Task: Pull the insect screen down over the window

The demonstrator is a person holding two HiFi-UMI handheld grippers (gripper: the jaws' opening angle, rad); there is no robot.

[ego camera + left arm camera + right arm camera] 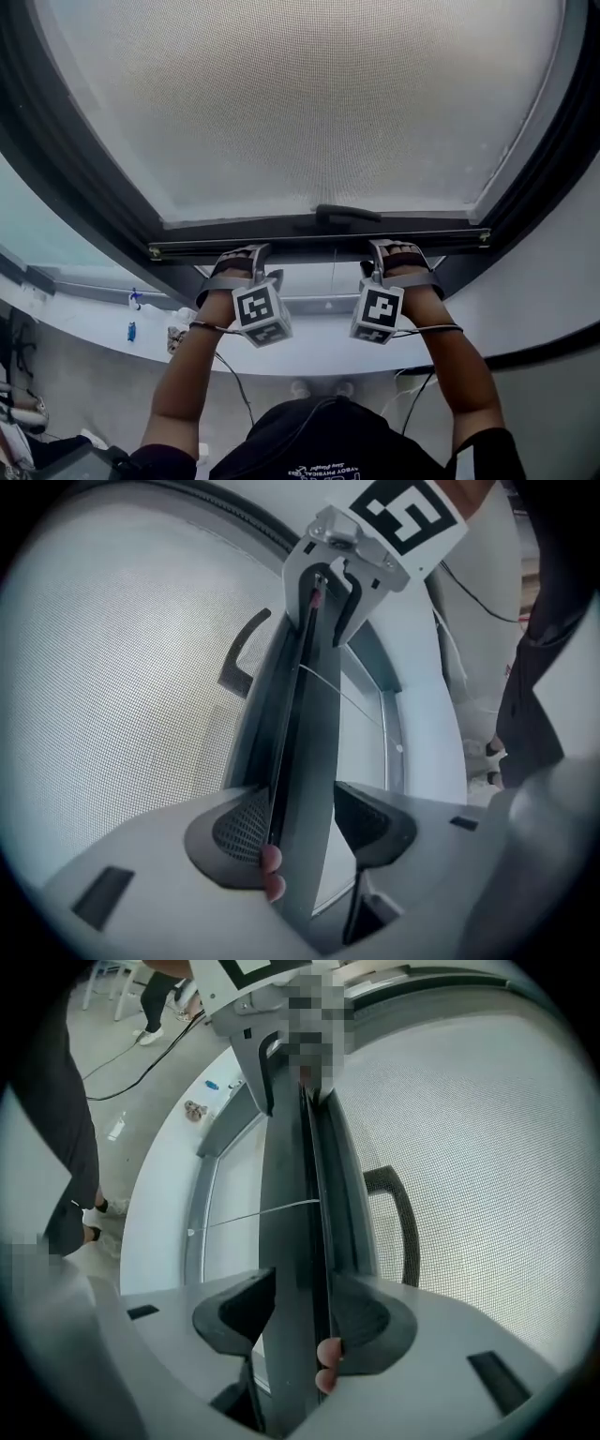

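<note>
Along the screen's bottom bar (pixel 309 246), left tool (pixel 246 258) and right tool (pixel 394 253) clamp it; open gap (pixel 328 279) beneath.

The screen (pixel 309 103) fills the frame (pixel 56 159) above, with its bar (pixel 281 246) along the lower edge and a handle (pixel 347 216) on the bar's middle. The left tongs (pixel 246 262) clasp the bar left of the handle and the right tongs (pixel 394 255) right of it, each with the bar between its jaws, a cord (pixel 333 274) hanging between them. Below lies the sill (pixel 84 323), a bottle (pixel 131 330) standing toward its left.
</note>
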